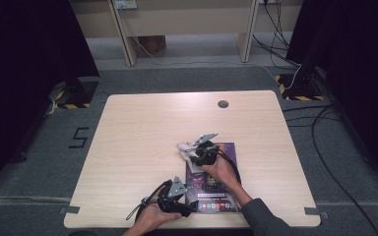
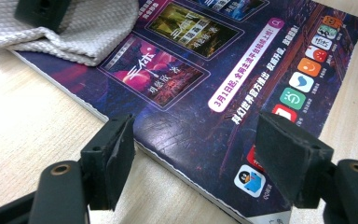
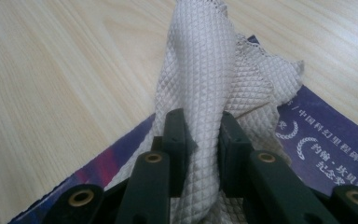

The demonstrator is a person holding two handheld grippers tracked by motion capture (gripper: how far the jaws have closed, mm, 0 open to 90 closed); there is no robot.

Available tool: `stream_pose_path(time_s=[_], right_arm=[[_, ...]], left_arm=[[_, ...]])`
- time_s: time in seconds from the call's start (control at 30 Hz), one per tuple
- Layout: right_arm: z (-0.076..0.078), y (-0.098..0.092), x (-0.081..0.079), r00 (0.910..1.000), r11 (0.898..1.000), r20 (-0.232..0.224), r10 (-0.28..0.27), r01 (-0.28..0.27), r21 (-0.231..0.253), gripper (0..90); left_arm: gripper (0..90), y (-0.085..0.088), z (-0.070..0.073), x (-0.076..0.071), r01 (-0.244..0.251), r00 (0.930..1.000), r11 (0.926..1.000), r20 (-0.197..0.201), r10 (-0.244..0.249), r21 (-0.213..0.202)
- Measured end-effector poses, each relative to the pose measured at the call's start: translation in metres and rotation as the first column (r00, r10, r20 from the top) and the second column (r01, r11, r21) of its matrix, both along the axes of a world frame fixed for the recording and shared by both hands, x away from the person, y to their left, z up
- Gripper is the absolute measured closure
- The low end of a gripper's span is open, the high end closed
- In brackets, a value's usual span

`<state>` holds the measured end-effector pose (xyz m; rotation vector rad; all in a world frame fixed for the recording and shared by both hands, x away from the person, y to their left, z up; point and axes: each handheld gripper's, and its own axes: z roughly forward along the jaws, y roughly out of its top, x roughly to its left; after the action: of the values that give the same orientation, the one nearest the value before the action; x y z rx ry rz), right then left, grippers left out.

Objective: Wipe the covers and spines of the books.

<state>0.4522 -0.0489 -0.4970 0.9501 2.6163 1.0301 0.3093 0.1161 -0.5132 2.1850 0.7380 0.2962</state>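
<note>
A purple magazine with app icons on its cover lies flat on the table's near right part. A white quilted cloth lies bunched on the magazine's far left corner. My right gripper is shut on the cloth, and a fold of it rises between the jaws over the magazine. My left gripper stands open at the magazine's near left corner. Its jaws straddle that corner of the magazine without pressing on it. The cloth lies farther off.
The wooden table has a cable hole near its far edge. Black cables trail over the grey floor to the right. Light wooden furniture legs stand beyond the table.
</note>
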Motion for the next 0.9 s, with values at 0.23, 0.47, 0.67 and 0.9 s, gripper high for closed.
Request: stream_pose_path(time_s=[0.23, 0.47, 0.67, 0.9], right_arm=[[0.001, -0.022, 0.000, 0.9995, 0.999, -0.005, -0.030, 0.030, -0.012, 76.5], [0.001, -0.043, -0.001, 0.9970, 0.997, -0.011, -0.077, 0.077, -0.004, 76.3], [0.001, -0.027, -0.011, 0.9997, 1.000, -0.003, -0.025, 0.025, -0.011, 76.2], [0.002, -0.003, -0.025, 0.9988, 0.999, -0.003, 0.049, -0.049, -0.022, 75.7]], left_arm=[[28.0, 0.000, 0.000, -0.001, -0.006, 1.0000, 1.0000, -0.002, 0.006, 0.002], [28.1, 0.000, 0.000, -0.001, -0.009, 1.0000, 1.0000, -0.003, 0.009, 0.001], [27.9, 0.000, 0.000, -0.001, -0.008, 1.0000, 1.0000, 0.001, 0.008, 0.006], [27.5, -0.001, 0.000, -0.002, -0.019, 0.9998, 0.9998, 0.008, 0.019, 0.006]])
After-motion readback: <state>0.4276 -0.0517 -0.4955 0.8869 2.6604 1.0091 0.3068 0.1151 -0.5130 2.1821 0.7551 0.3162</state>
